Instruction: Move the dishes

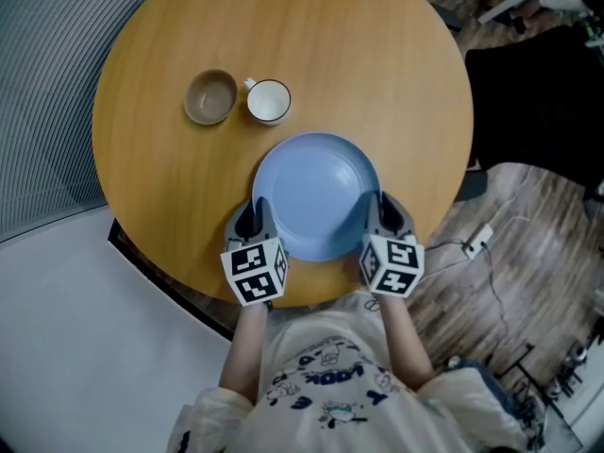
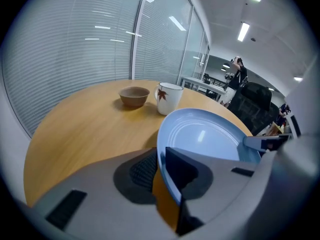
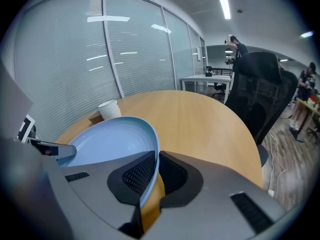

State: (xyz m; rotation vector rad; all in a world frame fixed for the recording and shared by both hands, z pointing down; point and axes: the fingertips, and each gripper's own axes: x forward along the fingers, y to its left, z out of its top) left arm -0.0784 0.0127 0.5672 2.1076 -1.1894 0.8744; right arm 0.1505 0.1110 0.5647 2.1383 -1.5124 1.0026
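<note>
Round light-blue plate [image 1: 316, 194] is located at the near edge of the round wooden table [image 1: 160, 206]. Its left rim is clamped between the left gripper [image 1: 253, 220] jaws, and its right rim is pinched by the right gripper [image 1: 385, 213] jaws. Small brown bowl [image 1: 209, 96] and white cup [image 1: 268, 101] are seen side by side behind it.

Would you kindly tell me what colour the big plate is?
The plate is pale blue, clearest in the head view.
</note>
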